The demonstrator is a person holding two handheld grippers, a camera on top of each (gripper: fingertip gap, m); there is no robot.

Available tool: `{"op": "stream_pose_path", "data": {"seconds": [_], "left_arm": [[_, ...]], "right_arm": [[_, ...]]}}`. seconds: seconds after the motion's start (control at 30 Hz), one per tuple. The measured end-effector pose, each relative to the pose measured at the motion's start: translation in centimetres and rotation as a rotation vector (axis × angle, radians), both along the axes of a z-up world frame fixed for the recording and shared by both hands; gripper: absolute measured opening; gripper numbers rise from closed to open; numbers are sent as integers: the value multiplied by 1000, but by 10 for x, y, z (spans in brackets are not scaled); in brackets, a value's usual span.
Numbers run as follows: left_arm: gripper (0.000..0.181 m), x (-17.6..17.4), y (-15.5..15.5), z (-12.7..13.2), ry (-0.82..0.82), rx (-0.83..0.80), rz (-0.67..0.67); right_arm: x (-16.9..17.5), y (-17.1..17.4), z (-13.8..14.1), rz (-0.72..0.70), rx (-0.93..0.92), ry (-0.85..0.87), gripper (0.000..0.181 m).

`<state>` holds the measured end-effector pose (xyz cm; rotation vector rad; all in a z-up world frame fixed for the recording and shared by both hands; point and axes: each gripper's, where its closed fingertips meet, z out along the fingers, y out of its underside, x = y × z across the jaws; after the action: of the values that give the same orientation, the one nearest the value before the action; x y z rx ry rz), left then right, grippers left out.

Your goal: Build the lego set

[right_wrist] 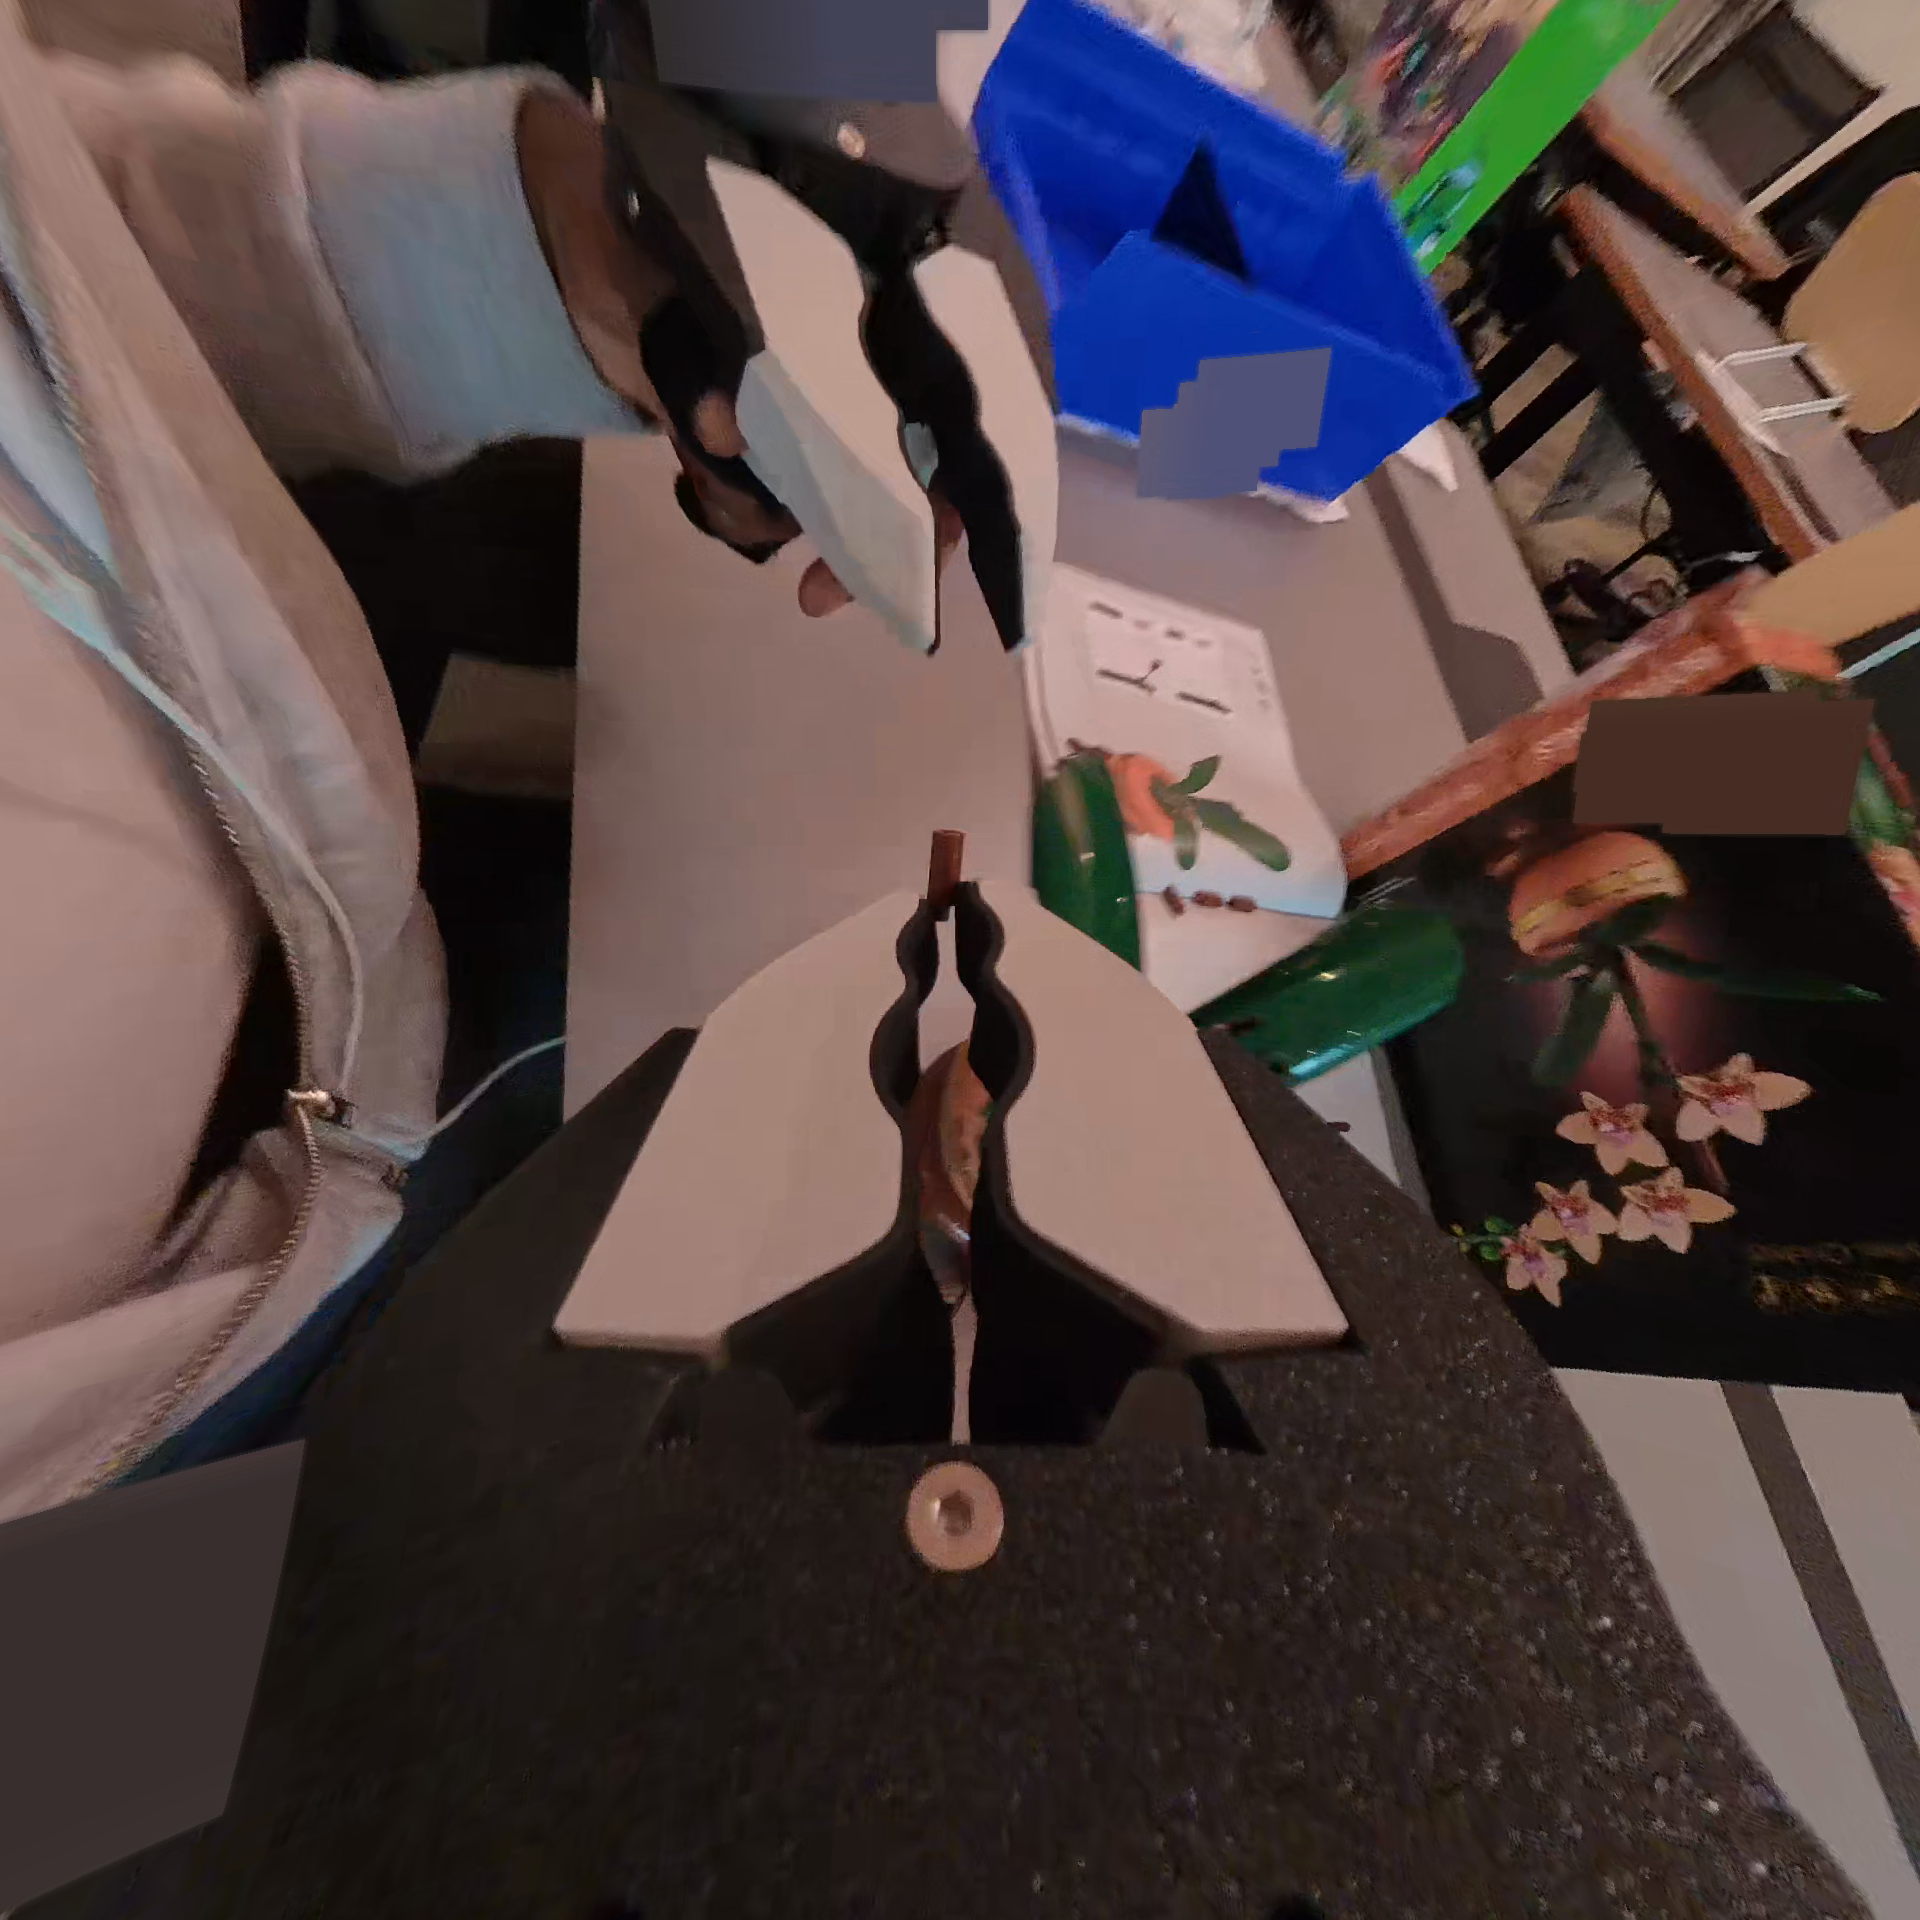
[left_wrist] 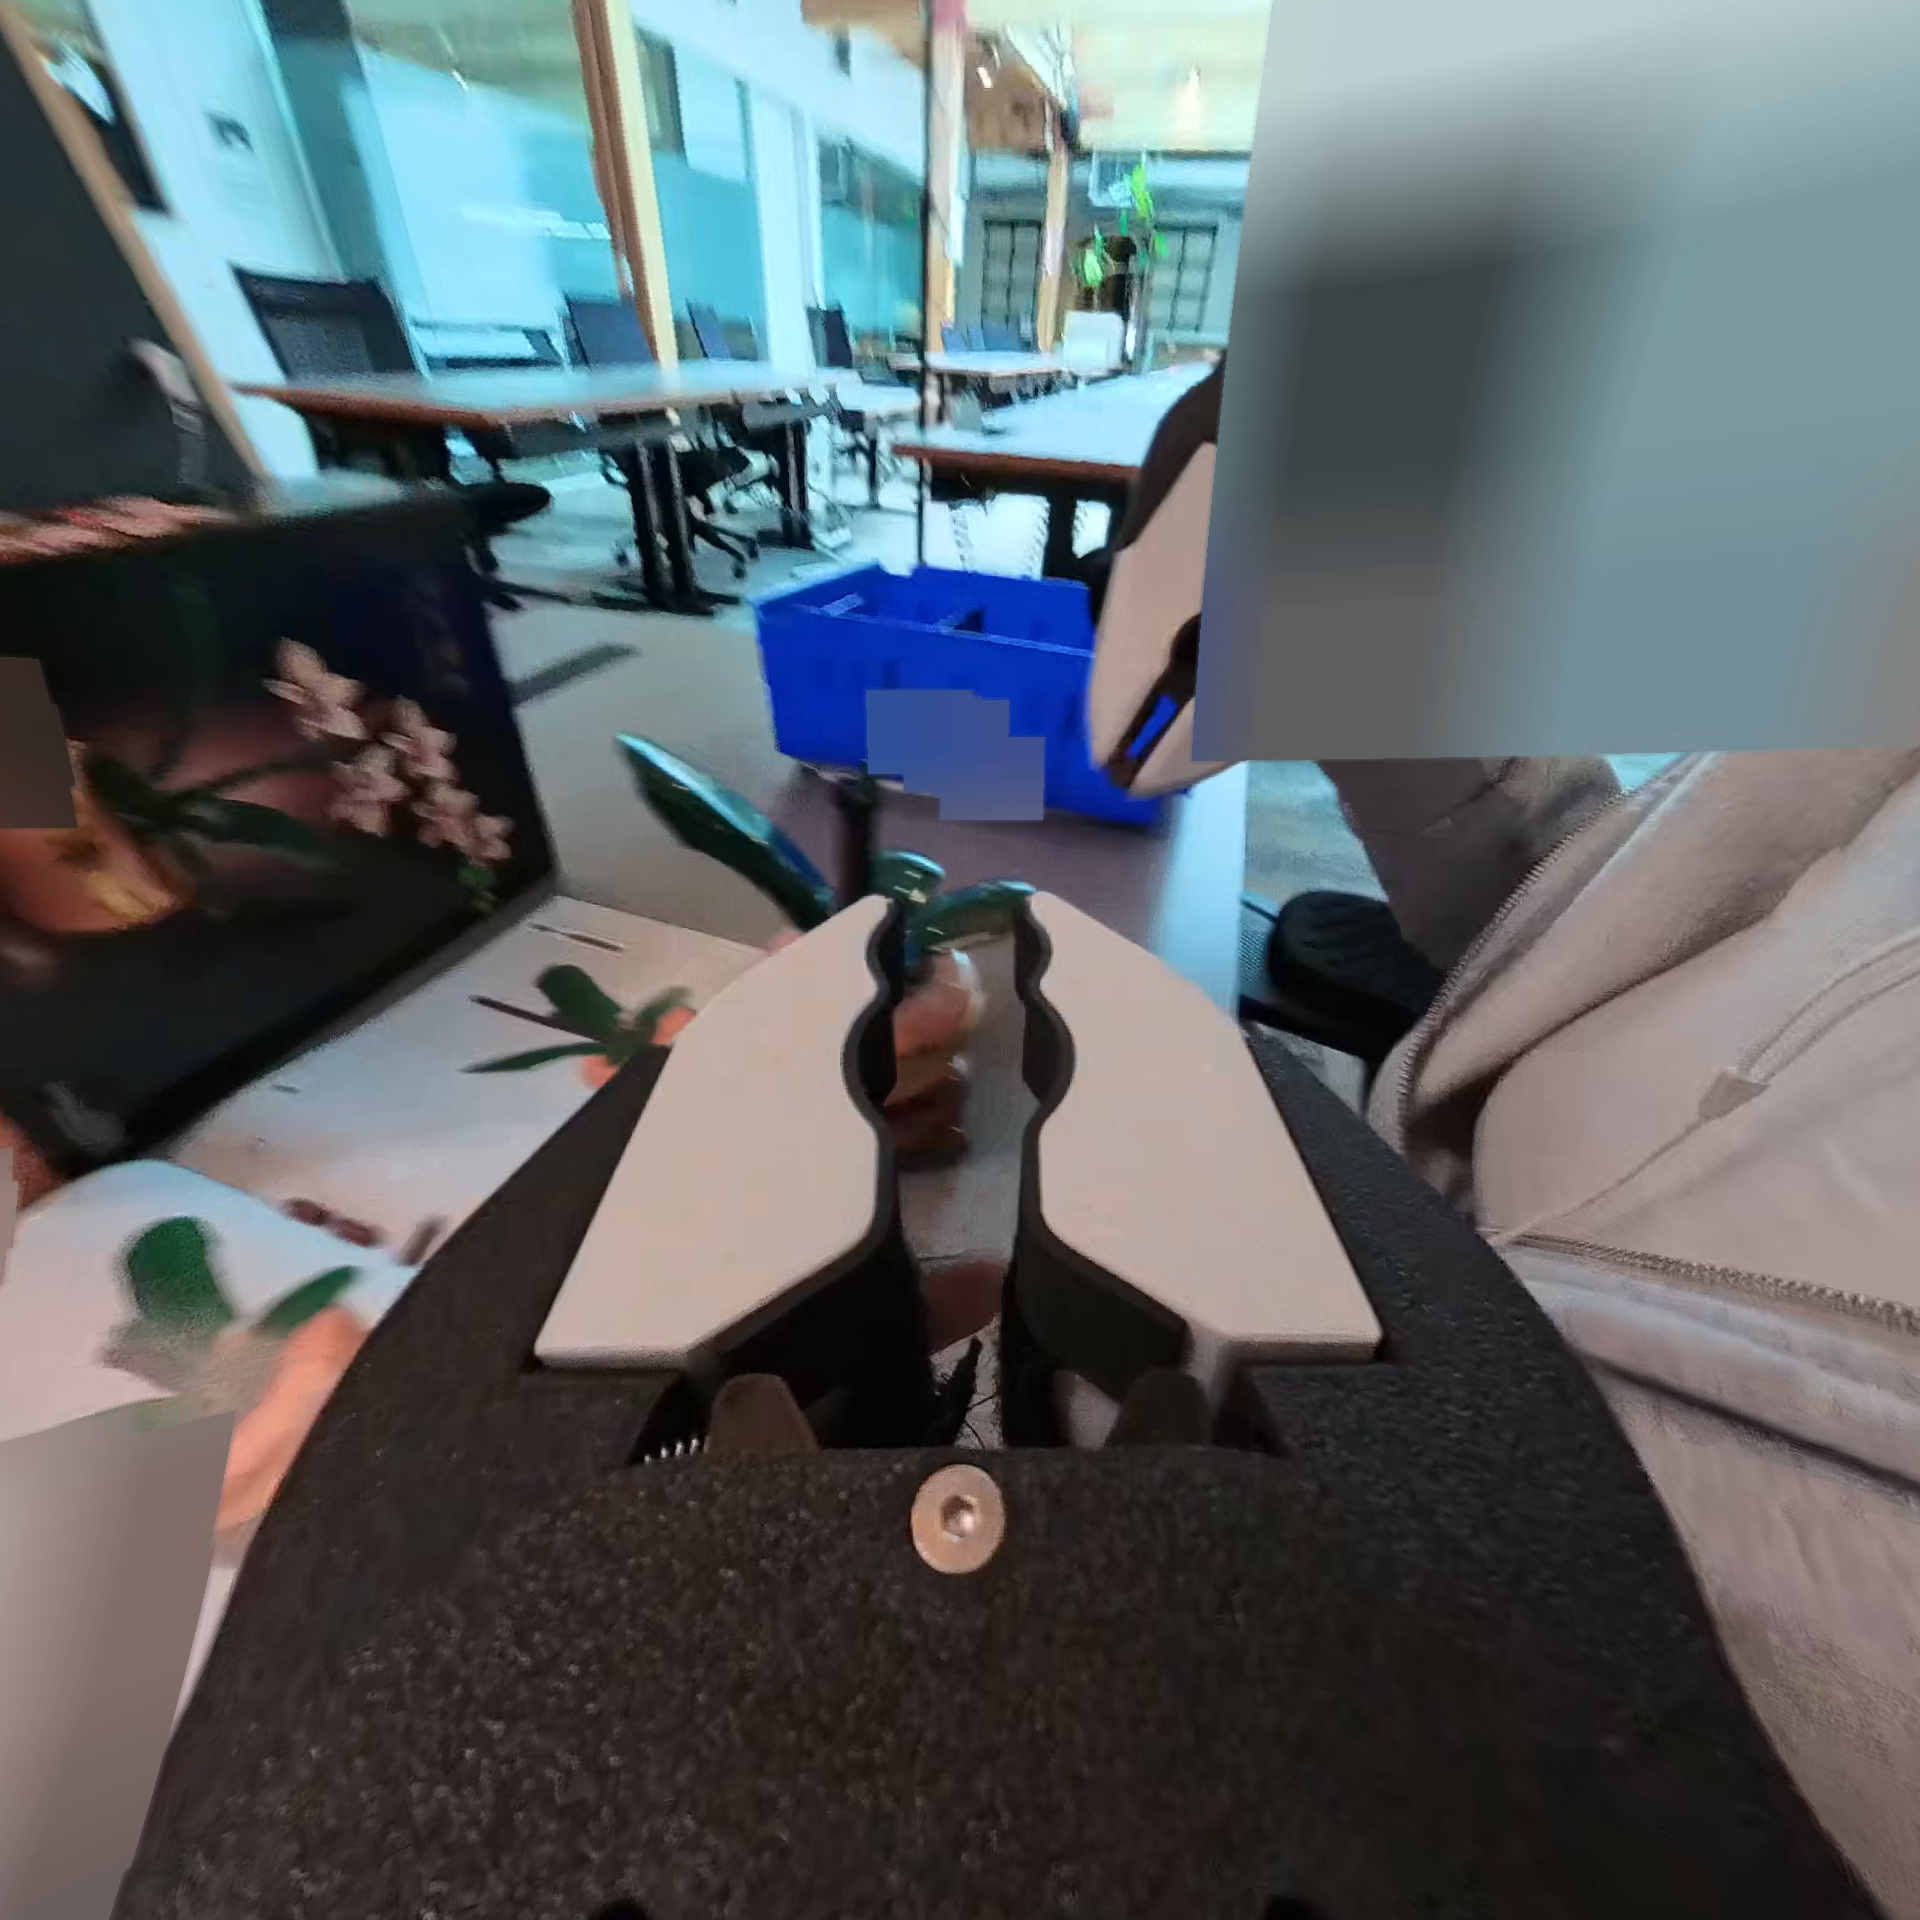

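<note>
1. The right gripper (right_wrist: 950, 902), nearest in its own view, has its jaws nearly closed on a small brown peg (right_wrist: 945, 860), which sticks up past the tips above the grey table (right_wrist: 769, 748).
2. In its own view the left gripper (left_wrist: 958, 914) has its jaws a narrow gap apart. Green leaf pieces (left_wrist: 961, 909) show at the tips, but I cannot tell whether they are gripped.
3. Right of the peg, two large green leaves (right_wrist: 1340, 987) lie near the instruction booklet (right_wrist: 1195, 665), with loose brown pieces (right_wrist: 1210, 902) on its near edge.
4. The lego set box (right_wrist: 1662, 1091) lies at the table's right edge; a blue bin (right_wrist: 1195, 239) stands at the far edge.
5. Judgement: a stem-building step is in hand; next, the peg needs lining up with the plant assembly and pressing in.
</note>
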<state>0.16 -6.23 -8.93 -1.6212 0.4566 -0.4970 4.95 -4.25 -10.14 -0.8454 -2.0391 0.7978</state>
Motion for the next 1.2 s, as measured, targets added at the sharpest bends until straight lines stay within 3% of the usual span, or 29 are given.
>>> {"op": "stream_pose_path", "data": {"seconds": [0.03, 0.13, 0.3, 0.43, 0.5, 0.6, 0.63, 0.77, 0.87, 0.93, 1.0, 1.2], "left_arm": [[18, 14, -3, -5, -3, -22, -18], [15, 43, -10, -14, -23, -77, -40], [11, 57, -14, -19, -12, -123, -40], [16, 63, -13, -19, -21, -139, -87], [6, 62, -11, -20, -19, -135, -94], [4, 59, -10, -20, -29, -109, -95], [4, 57, -10, -21, -41, -101, -92], [4, 27, -16, -34, -52, -83, 11], [4, -4, -16, -53, -56, -128, 109], [4, -18, -11, -62, -53, -139, 155], [4, -23, -2, -65, -82, -139, 174], [4, -32, 43, -92, 21, -198, 255]], "right_arm": [[1, -7, -8, 14, 34, -21, 4], [4, -21, -17, 33, 169, -32, 4], [8, -29, -12, 33, 325, -7, 3], [8, -31, -9, 49, 329, 0, 3], [6, -30, -9, 47, 325, 8, 3], [3, -28, -9, 28, 263, 33, 4], [3, -25, -8, -6, 217, 59, 9], [24, 23, -13, -274, -78, 179, 64], [49, 67, -62, -550, -350, 113, 116], [51, 77, -102, -634, -474, -9, 140], [36, 82, -117, -649, -542, -44, 143], [-20, 85, -109, -547, -576, 45, 115]]}}
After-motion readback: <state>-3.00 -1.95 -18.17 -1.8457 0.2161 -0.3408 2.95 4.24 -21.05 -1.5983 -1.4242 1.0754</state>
